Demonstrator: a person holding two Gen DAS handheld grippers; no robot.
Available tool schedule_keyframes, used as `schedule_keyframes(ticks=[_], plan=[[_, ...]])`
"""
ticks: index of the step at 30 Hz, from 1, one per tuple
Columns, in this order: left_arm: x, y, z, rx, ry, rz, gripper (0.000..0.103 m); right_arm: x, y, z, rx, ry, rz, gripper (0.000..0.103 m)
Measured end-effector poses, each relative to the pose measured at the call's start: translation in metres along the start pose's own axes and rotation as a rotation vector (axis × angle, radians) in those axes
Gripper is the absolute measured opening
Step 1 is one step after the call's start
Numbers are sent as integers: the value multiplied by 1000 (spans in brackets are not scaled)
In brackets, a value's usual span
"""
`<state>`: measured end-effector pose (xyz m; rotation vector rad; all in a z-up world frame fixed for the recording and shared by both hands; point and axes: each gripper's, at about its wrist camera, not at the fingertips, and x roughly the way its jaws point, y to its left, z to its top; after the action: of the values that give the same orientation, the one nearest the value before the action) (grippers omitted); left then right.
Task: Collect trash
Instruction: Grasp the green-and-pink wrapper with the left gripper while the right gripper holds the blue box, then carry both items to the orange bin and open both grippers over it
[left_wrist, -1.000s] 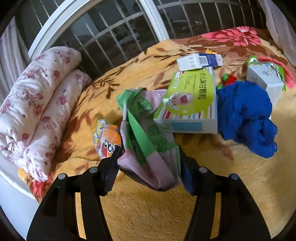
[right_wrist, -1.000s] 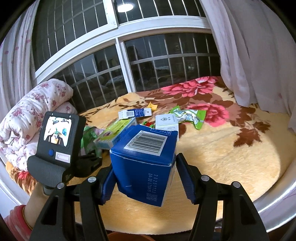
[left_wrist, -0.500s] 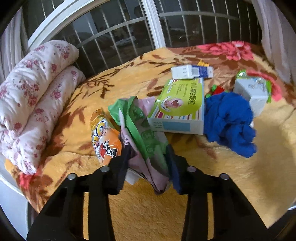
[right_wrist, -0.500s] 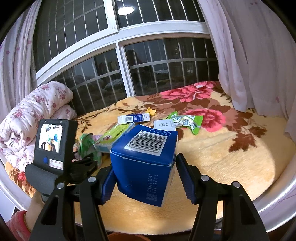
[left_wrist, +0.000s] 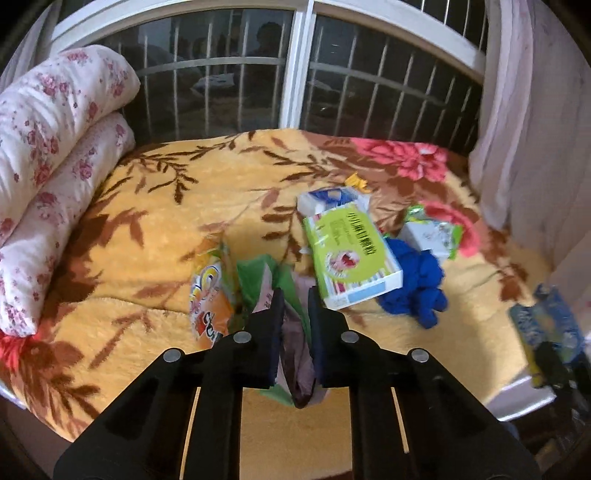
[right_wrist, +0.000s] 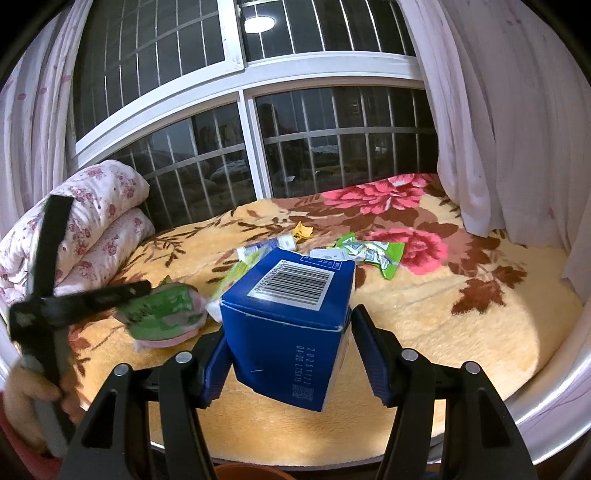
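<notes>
Crinkled green-and-pink wrapper is pinched flat in the left tool, while the right tool clamps a rigid blue carton

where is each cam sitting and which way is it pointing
Left wrist: on the left gripper, looking along its jaws over the blanket toward the window; jaws pinch a green-pink wrapper.
Right wrist: on the right gripper, facing the window; jaws hold a blue box; the person's left hand shows at the lower left.
Shared: wrapper, green medicine box, rolled quilt.
</notes>
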<state>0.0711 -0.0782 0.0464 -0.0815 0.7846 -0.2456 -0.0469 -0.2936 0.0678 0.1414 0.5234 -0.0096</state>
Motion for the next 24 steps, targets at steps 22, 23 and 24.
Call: schedule_keyframes(ticks=[22, 23, 24], plan=[[-88, 43, -6, -8, 19, -296, 10, -17, 20, 0, -86, -7, 54, 60], [-93, 43, -9, 0, 19, -305, 10, -20, 22, -2, -93, -3, 62, 60], [-102, 43, -13, 14, 16, -309, 10, -23, 23, -3, -101, 3, 71, 60]])
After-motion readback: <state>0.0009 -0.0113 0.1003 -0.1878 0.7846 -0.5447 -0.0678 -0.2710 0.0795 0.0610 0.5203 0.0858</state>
